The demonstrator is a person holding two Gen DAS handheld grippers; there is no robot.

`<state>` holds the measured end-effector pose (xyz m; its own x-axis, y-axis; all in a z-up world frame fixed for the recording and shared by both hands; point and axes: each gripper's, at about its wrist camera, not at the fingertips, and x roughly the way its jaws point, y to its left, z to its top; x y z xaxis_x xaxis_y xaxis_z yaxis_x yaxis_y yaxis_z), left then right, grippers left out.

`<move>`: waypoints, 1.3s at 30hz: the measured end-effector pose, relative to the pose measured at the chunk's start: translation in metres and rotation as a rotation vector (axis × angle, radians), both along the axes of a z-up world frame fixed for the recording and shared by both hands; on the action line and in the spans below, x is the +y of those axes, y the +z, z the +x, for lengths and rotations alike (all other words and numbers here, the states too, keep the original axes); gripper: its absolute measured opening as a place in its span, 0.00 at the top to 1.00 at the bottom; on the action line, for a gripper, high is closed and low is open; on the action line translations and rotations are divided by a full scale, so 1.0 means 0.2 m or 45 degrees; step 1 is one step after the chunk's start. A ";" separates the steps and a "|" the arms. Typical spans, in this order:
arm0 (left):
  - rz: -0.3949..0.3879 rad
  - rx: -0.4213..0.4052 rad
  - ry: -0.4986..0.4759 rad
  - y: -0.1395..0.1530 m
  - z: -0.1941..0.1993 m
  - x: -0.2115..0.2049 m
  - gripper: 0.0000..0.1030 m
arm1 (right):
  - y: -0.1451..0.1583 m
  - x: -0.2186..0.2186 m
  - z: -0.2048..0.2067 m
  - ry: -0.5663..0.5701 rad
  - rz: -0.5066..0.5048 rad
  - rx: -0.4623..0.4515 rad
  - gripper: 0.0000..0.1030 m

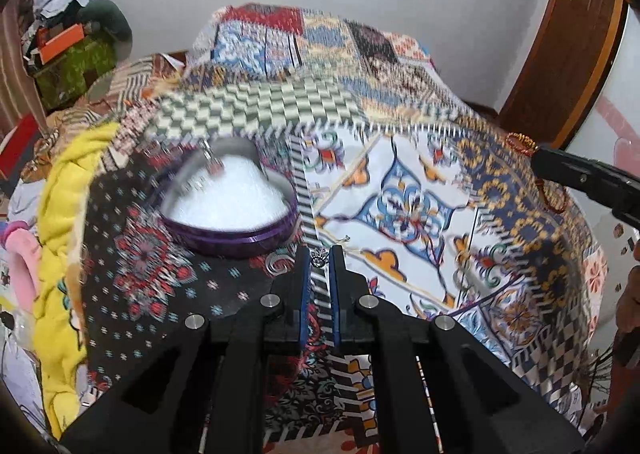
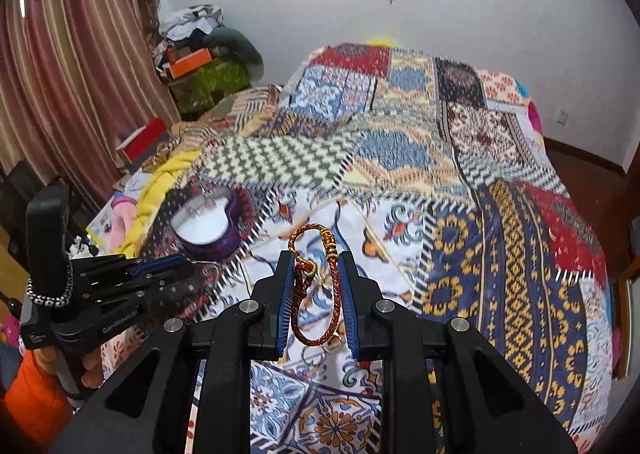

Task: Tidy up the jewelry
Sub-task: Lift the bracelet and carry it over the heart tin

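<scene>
Bracelet (image 2: 316,286) between right jaws, mid-bedspread (image 2: 460,254)

Red-and-gold braided bracelet (image 2: 316,286) looped upright between blue gripper pads, small silver earring (image 1: 319,257) pinched at fingertips, purple heart-shaped box (image 1: 232,210) open, white-lined, on quilt

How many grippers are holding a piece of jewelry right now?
2. The right gripper holds the red braided bracelet; the left gripper pinches a small silver piece near the purple box.
</scene>
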<state>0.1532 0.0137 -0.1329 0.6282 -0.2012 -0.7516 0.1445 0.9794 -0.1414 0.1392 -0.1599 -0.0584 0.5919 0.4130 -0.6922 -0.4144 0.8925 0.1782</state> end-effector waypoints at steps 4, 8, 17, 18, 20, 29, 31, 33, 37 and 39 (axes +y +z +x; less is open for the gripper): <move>-0.007 -0.062 0.023 0.10 -0.02 0.04 0.93 | 0.05 0.04 0.00 0.021 0.014 -0.026 0.81; -0.010 -0.113 0.047 0.17 -0.04 0.08 0.93 | 0.09 0.10 0.01 0.055 0.037 -0.049 0.81; 0.008 -0.205 0.111 0.28 -0.06 0.19 0.93 | 0.16 0.32 0.03 0.162 0.081 -0.098 0.81; 0.009 -0.213 0.120 0.29 -0.06 0.21 0.93 | 0.16 0.34 0.03 0.172 0.082 -0.101 0.81; 0.009 -0.230 0.141 0.31 -0.05 0.24 0.93 | 0.16 0.39 0.05 0.196 0.092 -0.102 0.81; 0.009 -0.260 0.209 0.32 -0.01 0.37 0.93 | 0.15 0.56 0.14 0.261 0.109 -0.099 0.81; 0.010 -0.257 0.214 0.31 0.00 0.38 0.93 | 0.14 0.59 0.16 0.271 0.112 -0.092 0.81; 0.006 -0.250 0.214 0.29 0.01 0.39 0.93 | 0.12 0.63 0.18 0.283 0.112 -0.082 0.81; -0.005 -0.222 0.208 0.24 0.05 0.40 0.93 | 0.07 0.69 0.21 0.302 0.097 -0.050 0.81; -0.010 -0.203 0.205 0.21 0.07 0.40 0.93 | 0.03 0.73 0.23 0.312 0.082 -0.026 0.81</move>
<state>0.1672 0.0940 -0.0919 0.7632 -0.0943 -0.6392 0.0078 0.9906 -0.1368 0.1862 -0.0145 -0.0532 0.4826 0.5888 -0.6485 -0.6210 0.7521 0.2208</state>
